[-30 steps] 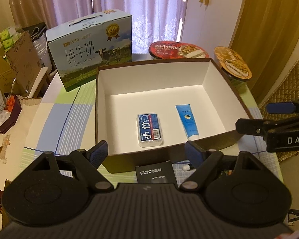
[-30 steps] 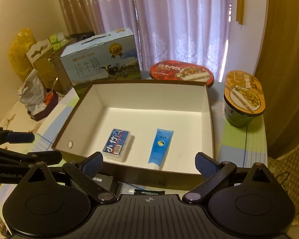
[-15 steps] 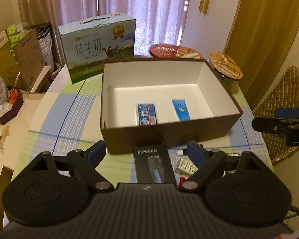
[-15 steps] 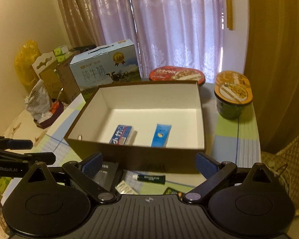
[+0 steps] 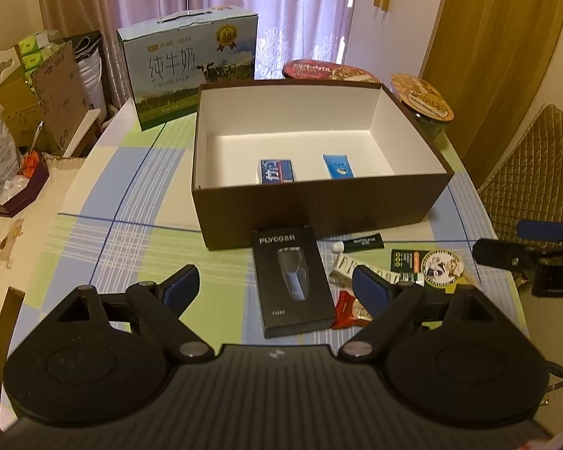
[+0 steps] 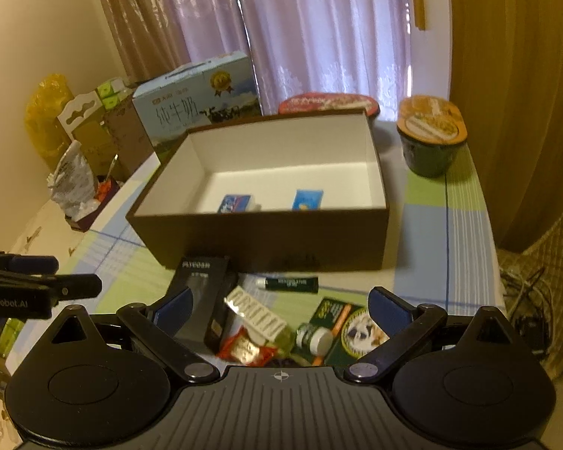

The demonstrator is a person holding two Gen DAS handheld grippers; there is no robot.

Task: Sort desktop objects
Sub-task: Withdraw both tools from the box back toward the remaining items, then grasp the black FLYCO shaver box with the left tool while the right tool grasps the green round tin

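Note:
A brown open box with a white inside holds a blue-and-red pack and a blue tube. In front of it on the table lie a black FLYCO shaver box, a dark green tube, a white sachet, a red wrapper, a small white-capped bottle and a green card with a round picture. My left gripper is open above the shaver box. My right gripper is open above the loose items.
A blue milk carton stands behind the box at the left. Two instant noodle bowls stand behind it and at its right. A chair back is on the right, clutter on the left.
Both grippers have pulled back from over the box toward the table's near edge. The loose items in front of the box have come into view. Both stay open.

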